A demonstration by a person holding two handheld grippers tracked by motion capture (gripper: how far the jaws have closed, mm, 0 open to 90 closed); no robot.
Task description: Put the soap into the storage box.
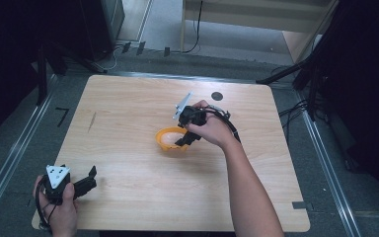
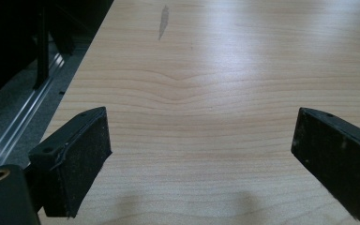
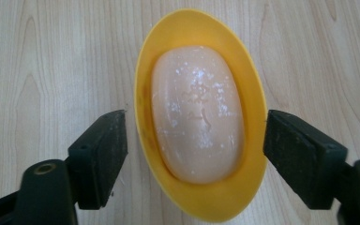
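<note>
A yellow oval dish (image 3: 199, 201) holds a pale peach bar of soap (image 3: 197, 112) and rests on the wooden table (image 1: 128, 163) near its middle. In the high view the dish (image 1: 167, 138) lies just below my right gripper (image 1: 183, 140), which points down at it. My right gripper (image 3: 195, 145) is open, its jaws standing either side of the dish, close to the rim but not pressing it. My left gripper (image 1: 90, 178) sits at the table's front left corner, held low in a hand. Seen along its own jaws, the left gripper (image 2: 201, 154) is wide open over bare wood.
A small black round mark (image 1: 217, 96) lies on the table behind the right hand. A dark streak (image 2: 163, 21) marks the wood ahead of the left gripper. The table's left edge (image 2: 75, 79) drops to a metal rail and grey floor.
</note>
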